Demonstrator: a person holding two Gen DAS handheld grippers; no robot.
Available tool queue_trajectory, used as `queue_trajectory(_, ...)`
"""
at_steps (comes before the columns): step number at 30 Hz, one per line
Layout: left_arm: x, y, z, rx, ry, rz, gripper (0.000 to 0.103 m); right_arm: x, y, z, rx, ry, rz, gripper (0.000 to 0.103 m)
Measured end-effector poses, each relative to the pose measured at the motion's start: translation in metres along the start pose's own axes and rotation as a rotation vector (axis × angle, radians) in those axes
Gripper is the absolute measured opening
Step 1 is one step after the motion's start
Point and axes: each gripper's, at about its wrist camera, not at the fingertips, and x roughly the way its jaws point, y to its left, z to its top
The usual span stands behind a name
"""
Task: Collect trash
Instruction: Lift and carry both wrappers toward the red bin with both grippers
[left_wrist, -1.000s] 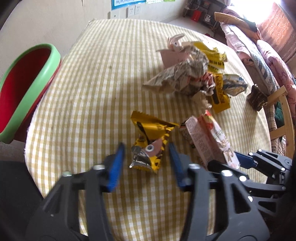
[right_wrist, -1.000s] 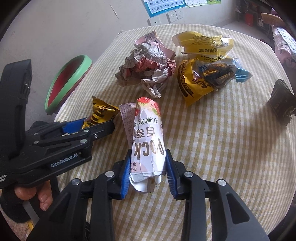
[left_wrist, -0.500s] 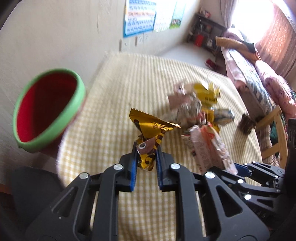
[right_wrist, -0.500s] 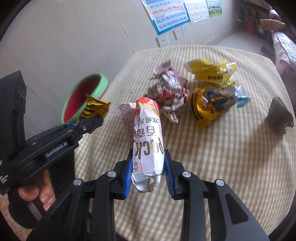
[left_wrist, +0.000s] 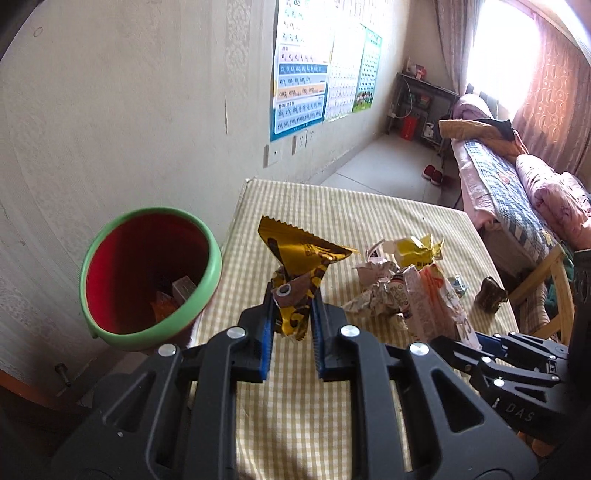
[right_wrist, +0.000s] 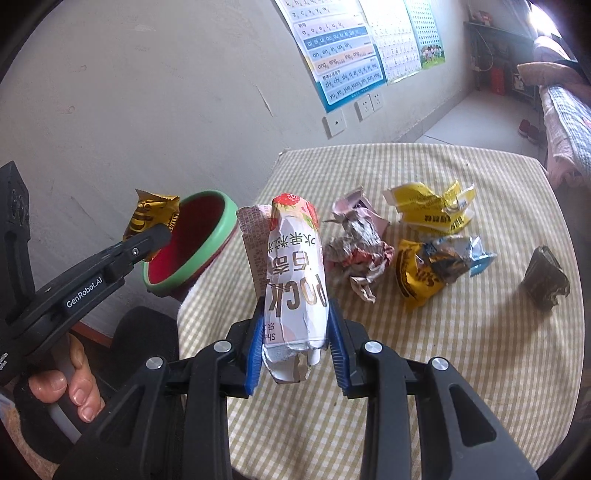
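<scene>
Aloft, left gripper (left_wrist: 291, 314) pinching gold wrapper (left_wrist: 301, 266), right gripper (right_wrist: 293, 347) clamping Pocky box (right_wrist: 295, 280)

Yellow-and-white checked tablecloth (right_wrist: 461, 350). Round bin (left_wrist: 110, 332), green rim, red inside. Gold-and-brown foil wrapper (left_wrist: 295, 258). White snack packet (right_wrist: 295, 280), red strawberry print. Blue pads (right_wrist: 338, 350) on black grippers.

wrist views, angled down (shared table (left_wrist: 369, 221))

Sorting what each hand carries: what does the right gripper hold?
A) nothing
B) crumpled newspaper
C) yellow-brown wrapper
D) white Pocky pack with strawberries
D: the right gripper's blue pads press both sides of the white Pocky pack; the yellow-brown wrapper is in the left gripper.
</scene>
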Motion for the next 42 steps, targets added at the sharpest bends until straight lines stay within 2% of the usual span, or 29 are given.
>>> queue_trajectory(21,-0.01,0.029,0.004,-0.054,-0.046,0.054,0.017,0.012,0.035,0.016,-0.084,-0.006,0.03,0.031)
queue_trajectory(42,-0.016,0.05,0.01,-0.084,-0.071,0.111,0.017,0.021,0.049,0.025,-0.116,0.0,0.038,0.033)
